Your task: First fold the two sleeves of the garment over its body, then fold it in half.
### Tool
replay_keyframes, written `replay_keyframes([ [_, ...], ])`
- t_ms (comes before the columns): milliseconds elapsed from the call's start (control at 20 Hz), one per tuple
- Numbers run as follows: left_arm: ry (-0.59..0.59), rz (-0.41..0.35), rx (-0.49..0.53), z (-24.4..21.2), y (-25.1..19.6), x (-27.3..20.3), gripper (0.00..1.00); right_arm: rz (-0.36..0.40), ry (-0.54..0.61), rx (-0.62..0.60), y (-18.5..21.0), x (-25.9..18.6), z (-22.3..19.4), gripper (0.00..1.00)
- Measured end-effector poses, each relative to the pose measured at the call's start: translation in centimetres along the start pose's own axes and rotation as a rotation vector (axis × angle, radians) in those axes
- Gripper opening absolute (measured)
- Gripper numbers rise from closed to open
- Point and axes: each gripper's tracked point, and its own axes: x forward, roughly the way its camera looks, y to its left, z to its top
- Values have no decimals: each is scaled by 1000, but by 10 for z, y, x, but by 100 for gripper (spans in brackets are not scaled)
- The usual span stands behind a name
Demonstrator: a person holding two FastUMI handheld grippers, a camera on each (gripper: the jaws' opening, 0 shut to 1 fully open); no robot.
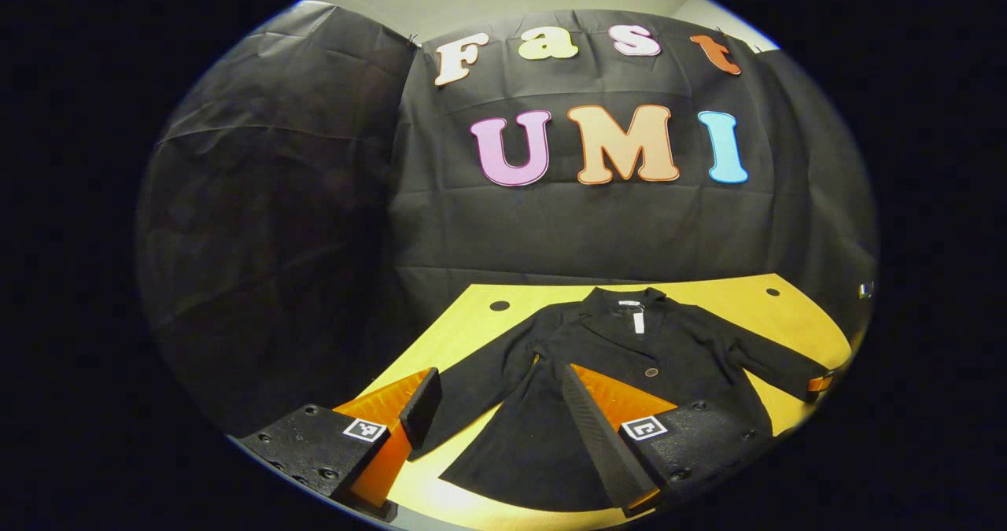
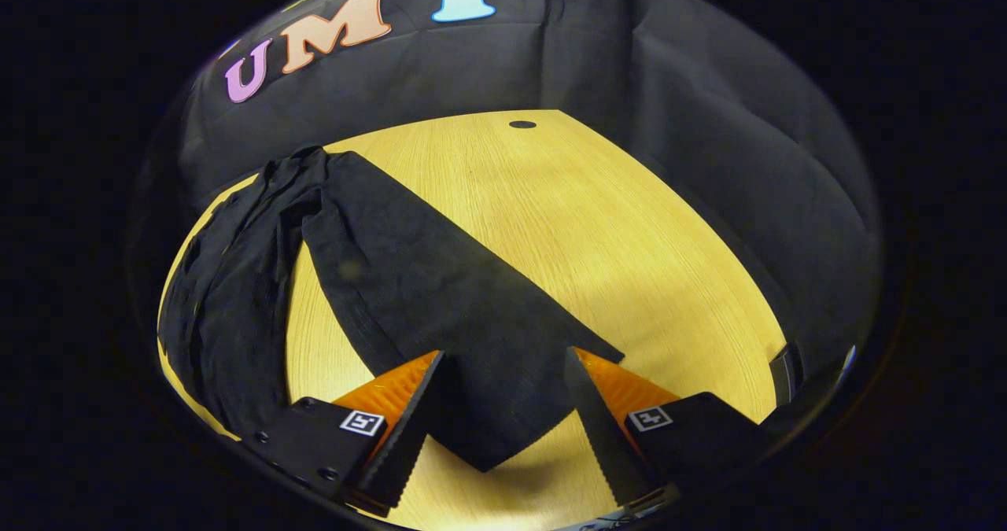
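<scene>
A black jacket (image 1: 629,358) lies face up and spread flat on the yellow wooden table (image 1: 787,311), collar at the far side. My left gripper (image 1: 499,389) is open low over the jacket's hem side, and one sleeve (image 1: 503,350) runs between its fingers. The other sleeve (image 1: 771,362) reaches right, where a bit of my right gripper (image 1: 822,381) shows at its cuff. In the right gripper view that sleeve (image 2: 440,295) runs from the bunched body (image 2: 228,295) down to its cuff, which lies between the fingers of my open right gripper (image 2: 503,366).
Black cloth walls enclose the table (image 2: 590,224) at the back and on both sides. Small round holes (image 1: 499,305) (image 2: 521,124) sit near the table's far corners. Bare wood lies to the right of the sleeve in the right gripper view.
</scene>
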Motion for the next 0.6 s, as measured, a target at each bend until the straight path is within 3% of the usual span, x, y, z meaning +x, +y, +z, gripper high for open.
replay_keyframes([
  [100,6,-8,-9,-4,-2,-1,92,-6,4,12,2,-1,-1,88],
  [200,8,-21,-25,-4,-7,-1,92,-12,5,17,2,-2,-1,88],
  [250,10,-27,-30,-5,-9,-1,92,-13,8,18,2,-2,-2,77],
  [350,13,-35,-30,-7,-10,1,92,-14,12,26,5,-3,-1,73],
  [600,10,-40,-32,-7,-8,2,93,-10,0,42,17,-2,-2,37],
])
